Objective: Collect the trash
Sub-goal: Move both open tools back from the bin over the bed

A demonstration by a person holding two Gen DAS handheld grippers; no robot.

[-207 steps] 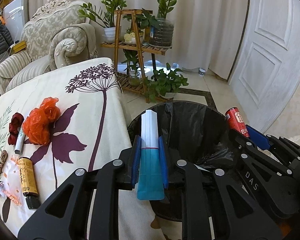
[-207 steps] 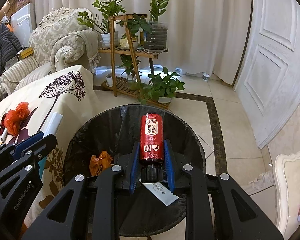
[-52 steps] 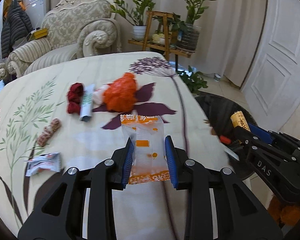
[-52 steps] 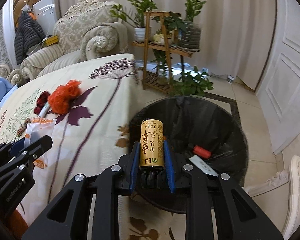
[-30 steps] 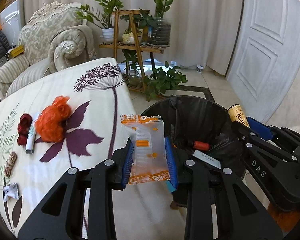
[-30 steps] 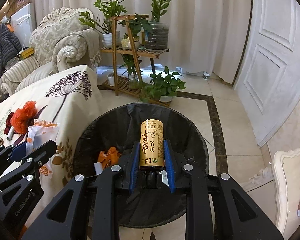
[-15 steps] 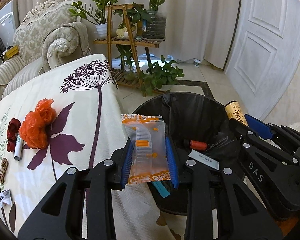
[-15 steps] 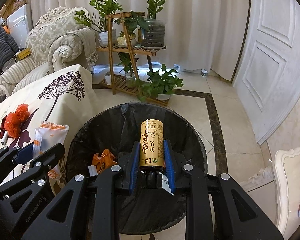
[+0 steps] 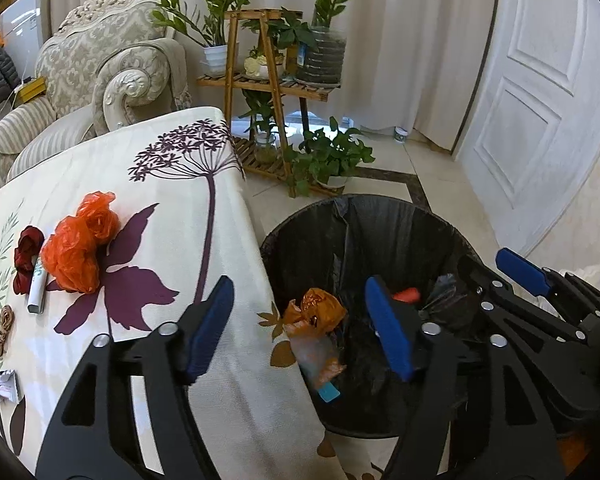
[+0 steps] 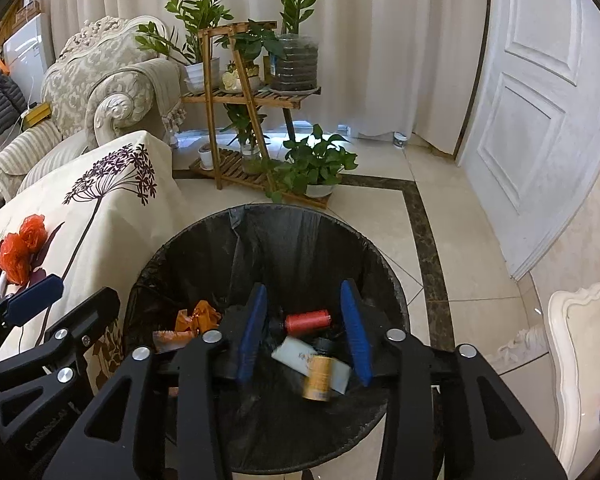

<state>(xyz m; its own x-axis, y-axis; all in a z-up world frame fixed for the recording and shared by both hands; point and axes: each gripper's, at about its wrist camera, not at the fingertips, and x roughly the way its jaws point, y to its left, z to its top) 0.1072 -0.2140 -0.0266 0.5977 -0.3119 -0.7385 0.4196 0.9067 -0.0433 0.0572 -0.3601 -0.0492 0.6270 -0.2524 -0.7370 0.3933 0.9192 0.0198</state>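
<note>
The black-lined trash bin (image 9: 380,216) stands on the floor by the table's edge. My left gripper (image 9: 299,286) hangs over its near rim, jaws opening, nothing between the pads. Below it the clear orange-printed wrapper (image 9: 314,350) drops beside an orange bag (image 9: 316,312). My right gripper (image 10: 304,292) is over the bin (image 10: 300,216), jaws opening, pads bare. The gold can (image 10: 318,378) falls, blurred, past a red can (image 10: 306,320) and a white packet (image 10: 296,356). On the table lie an orange plastic bag (image 9: 76,248), a white tube (image 9: 38,288), a brown cord (image 9: 2,328) and a crumpled wrapper (image 9: 4,386).
The table (image 9: 172,208) wears a cream cloth with purple flowers, its edge touching the bin. A wooden plant stand (image 9: 268,80) and a floor plant (image 9: 328,160) stand beyond. An armchair (image 9: 112,76) is behind the table, and a white door (image 9: 540,100) at right.
Both grippers have opened. The orange-printed wrapper left the left gripper and the gold can left the right one; both are now down in the bin.
</note>
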